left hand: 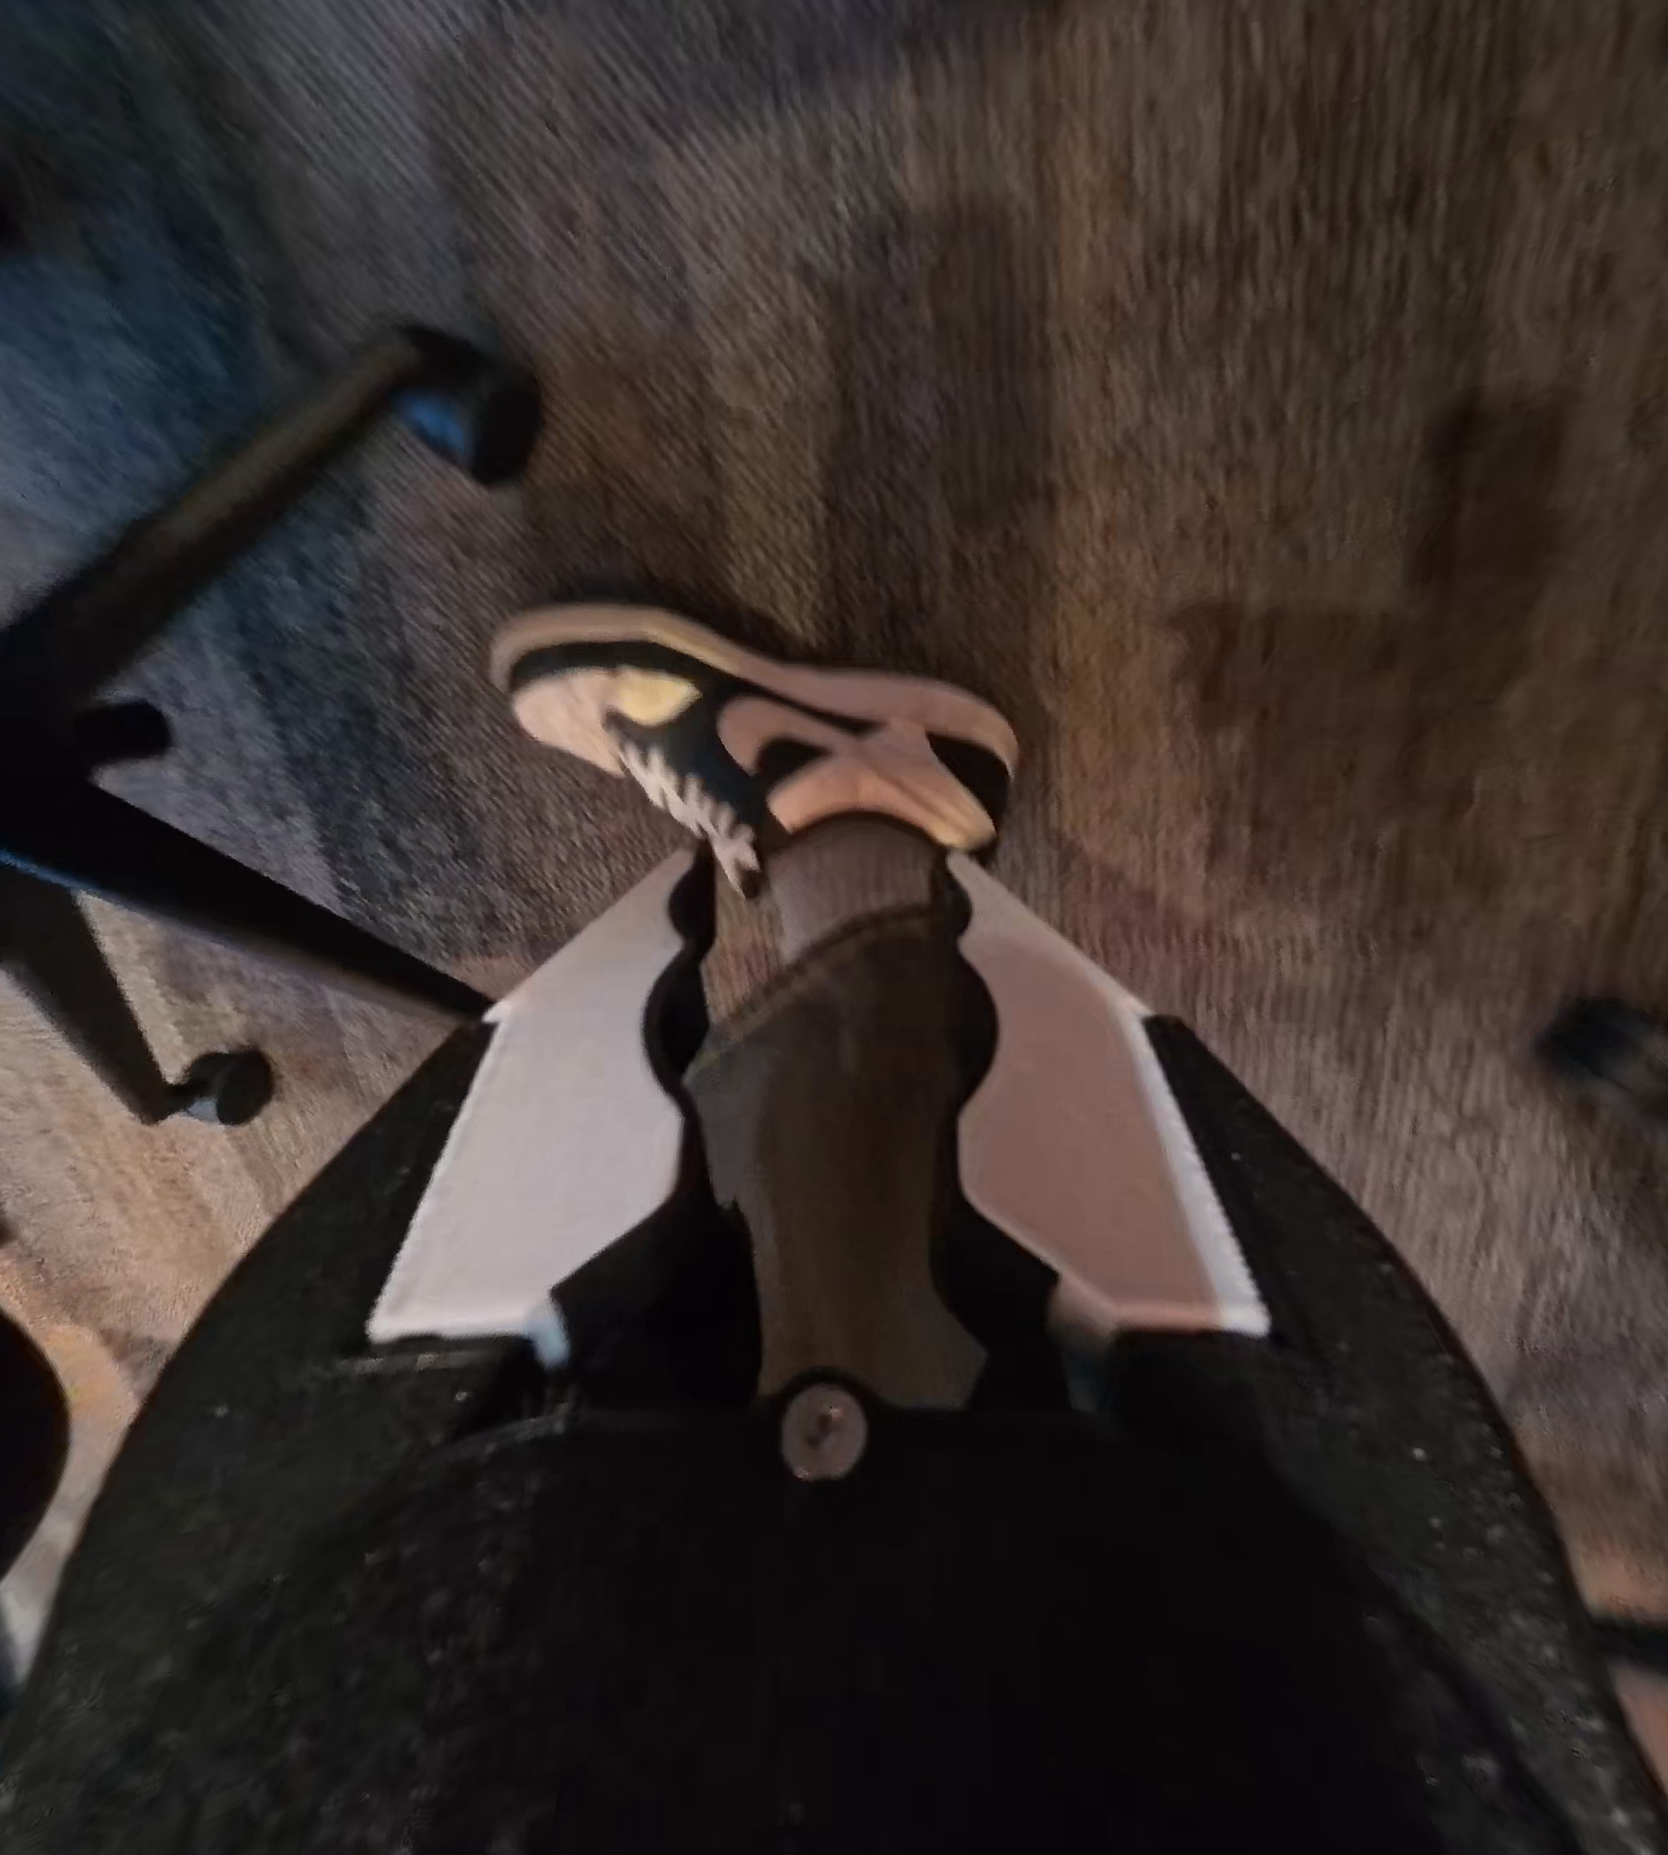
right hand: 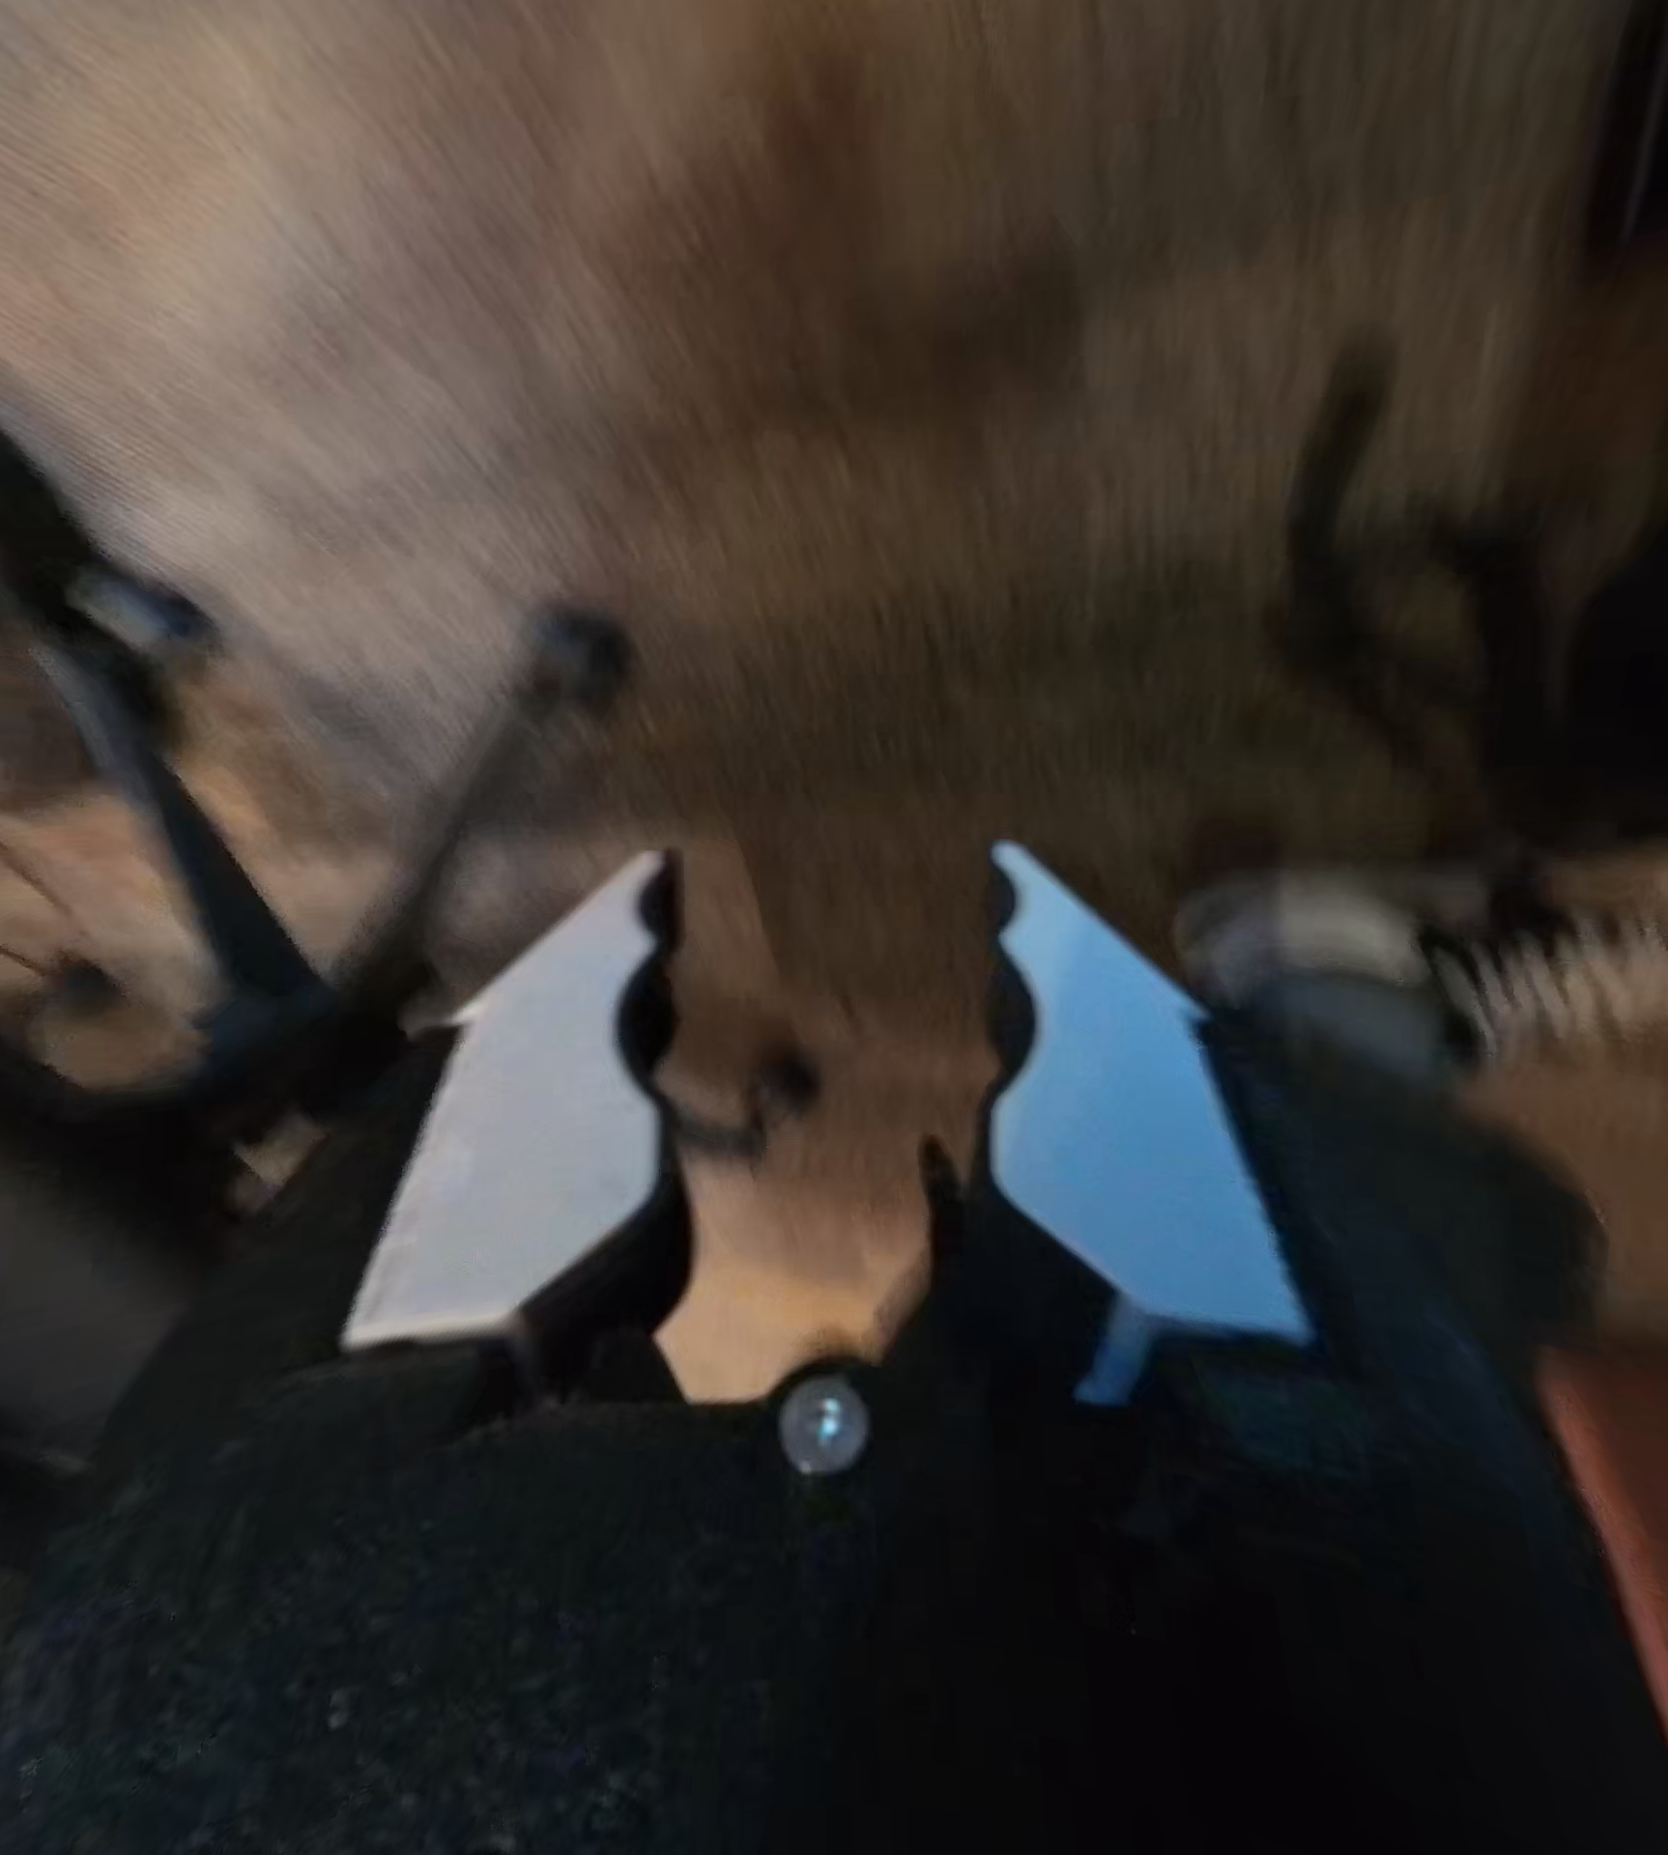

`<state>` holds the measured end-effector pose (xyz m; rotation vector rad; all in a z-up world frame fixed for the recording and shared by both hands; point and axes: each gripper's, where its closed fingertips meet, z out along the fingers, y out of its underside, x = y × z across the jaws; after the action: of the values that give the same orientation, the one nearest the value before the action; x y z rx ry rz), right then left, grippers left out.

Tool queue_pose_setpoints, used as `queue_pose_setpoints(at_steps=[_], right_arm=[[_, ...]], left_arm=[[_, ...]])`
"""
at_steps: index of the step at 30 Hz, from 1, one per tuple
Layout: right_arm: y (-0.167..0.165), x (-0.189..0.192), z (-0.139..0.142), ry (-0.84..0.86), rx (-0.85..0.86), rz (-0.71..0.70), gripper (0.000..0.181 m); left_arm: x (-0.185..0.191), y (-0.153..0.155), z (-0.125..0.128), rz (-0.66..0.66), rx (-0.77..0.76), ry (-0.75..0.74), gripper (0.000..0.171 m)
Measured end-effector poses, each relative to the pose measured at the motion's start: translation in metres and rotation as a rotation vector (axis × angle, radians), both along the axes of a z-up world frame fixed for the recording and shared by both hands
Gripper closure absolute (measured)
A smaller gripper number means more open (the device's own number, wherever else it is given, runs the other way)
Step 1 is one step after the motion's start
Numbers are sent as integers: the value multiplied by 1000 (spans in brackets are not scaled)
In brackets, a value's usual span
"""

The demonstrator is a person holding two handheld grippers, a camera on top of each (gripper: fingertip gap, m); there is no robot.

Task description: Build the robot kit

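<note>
A: What does the left gripper (left hand: 815, 883) see?

B: It points down at a brown carpet (left hand: 1212, 402). Its two white fingers (left hand: 559, 1104) stand apart and hold nothing. Between them, farther down, you see a person's leg (left hand: 840, 1054) and a black and white shoe (left hand: 750, 733) on the carpet.

A: Does it touch the shoe?

B: No, it hangs in the air above it. To the left are the black legs of a chair (left hand: 187, 532) with little wheels.

A: And the right gripper (right hand: 830, 873)?

B: Its fingers are apart too, and nothing is in them. That picture is very smeary. I can make out carpet, a dark chair wheel (right hand: 574, 647) on the left, and a blurry shoe (right hand: 1332, 954) just beside the right finger.

A: What could go wrong?

B: I think the grippers could bump the leg, the shoe or the chair. The smear makes me think they swing fast. With so much blur, it's also hard to see where things are.
</note>
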<state>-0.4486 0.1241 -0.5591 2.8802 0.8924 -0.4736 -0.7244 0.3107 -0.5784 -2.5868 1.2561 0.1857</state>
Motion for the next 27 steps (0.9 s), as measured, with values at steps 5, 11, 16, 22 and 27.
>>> queue_pose_setpoints(at_steps=[5,11,16,22,27], right_arm=[[18,-99,113,437,197,-120,142],[7,-130,335,509,593,107,135],[-51,-12,451,336,867,28,119],[-238,190,428,370,798,-341,162],[-404,255,450,297,1082,-665,144]], left_arm=[[45,12,101,95,338,-178,132],[115,-98,221,-18,477,-495,134],[190,-160,341,-145,498,-839,121],[274,-250,441,-358,295,-1092,113],[312,-311,480,-551,308,-1207,106]])
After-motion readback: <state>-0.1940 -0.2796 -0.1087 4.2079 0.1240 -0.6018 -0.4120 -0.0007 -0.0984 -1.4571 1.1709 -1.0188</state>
